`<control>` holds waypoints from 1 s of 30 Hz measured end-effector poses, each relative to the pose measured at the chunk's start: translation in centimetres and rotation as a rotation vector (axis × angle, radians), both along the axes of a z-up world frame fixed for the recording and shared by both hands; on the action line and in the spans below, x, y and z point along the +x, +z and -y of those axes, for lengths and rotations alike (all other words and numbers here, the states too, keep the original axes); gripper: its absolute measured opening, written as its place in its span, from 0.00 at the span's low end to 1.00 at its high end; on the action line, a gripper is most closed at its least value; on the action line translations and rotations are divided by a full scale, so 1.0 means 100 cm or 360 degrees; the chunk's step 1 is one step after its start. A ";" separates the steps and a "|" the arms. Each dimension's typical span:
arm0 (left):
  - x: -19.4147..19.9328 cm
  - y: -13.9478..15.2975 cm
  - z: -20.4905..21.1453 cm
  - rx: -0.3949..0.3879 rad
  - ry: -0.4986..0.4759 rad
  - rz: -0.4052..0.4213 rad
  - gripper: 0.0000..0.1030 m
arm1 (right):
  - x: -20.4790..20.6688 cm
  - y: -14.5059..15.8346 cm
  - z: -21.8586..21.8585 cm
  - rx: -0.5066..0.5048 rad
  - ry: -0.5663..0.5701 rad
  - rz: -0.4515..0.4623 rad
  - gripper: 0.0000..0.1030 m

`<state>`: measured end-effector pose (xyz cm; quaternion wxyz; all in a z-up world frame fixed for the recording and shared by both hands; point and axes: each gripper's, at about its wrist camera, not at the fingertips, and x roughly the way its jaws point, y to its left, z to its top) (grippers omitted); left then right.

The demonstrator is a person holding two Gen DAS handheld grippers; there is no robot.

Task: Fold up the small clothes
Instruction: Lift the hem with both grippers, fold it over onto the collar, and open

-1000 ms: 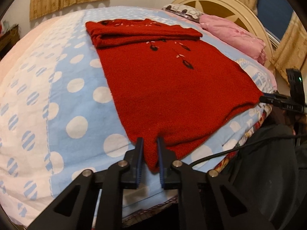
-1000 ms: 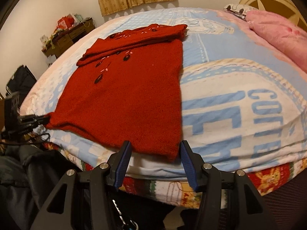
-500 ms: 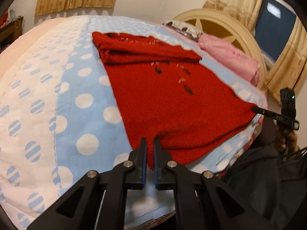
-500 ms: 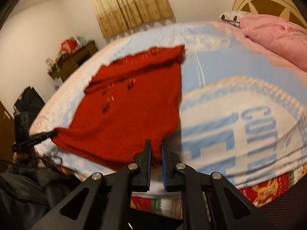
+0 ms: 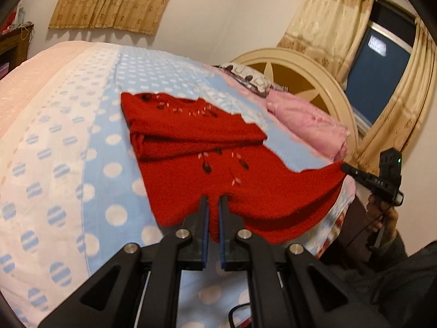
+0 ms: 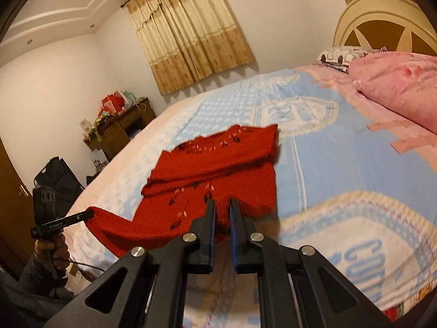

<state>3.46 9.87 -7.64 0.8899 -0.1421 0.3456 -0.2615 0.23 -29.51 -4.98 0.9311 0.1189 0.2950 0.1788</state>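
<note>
A red knit sweater (image 5: 196,136) with small embroidered flowers lies on the bed, its sleeves folded across the chest. My left gripper (image 5: 213,201) is shut on one bottom corner of the hem and holds it above the blanket. The right gripper (image 5: 345,167) shows at the far right in this view, pinching the other corner. In the right wrist view my right gripper (image 6: 221,205) is shut on its hem corner of the sweater (image 6: 218,164). The left gripper (image 6: 88,213) appears at the left there, gripping the opposite corner. The hem hangs slack between both grippers.
The bed wears a blue and white polka-dot blanket (image 5: 68,164). A pink pillow (image 5: 308,125) lies by the cream headboard (image 5: 300,65). A wooden cabinet (image 6: 120,128) with clutter stands by the far wall. A hand (image 6: 52,251) holds the left gripper's handle.
The right gripper closed on the hem corner. Both grippers then rose with the bottom hem, lifting it off the blanket and toward the sweater's chest.
</note>
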 end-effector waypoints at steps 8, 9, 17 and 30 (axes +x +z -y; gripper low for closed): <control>0.030 0.013 -0.006 -0.0118 -0.0003 -0.0006 0.05 | 0.043 0.019 -0.001 0.0065 0.0012 0.0007 0.08; 0.033 0.015 -0.007 -0.0120 -0.0003 -0.0005 0.05 | 0.051 0.023 -0.002 0.0070 0.0013 0.0006 0.08; 0.080 0.022 -0.022 -0.0225 0.0043 -0.0037 0.05 | 0.113 0.041 -0.009 0.0074 0.0009 -0.0017 0.08; 0.169 0.018 -0.038 -0.0323 0.0157 -0.0126 0.05 | 0.215 0.052 -0.026 -0.0023 -0.0046 -0.0040 0.07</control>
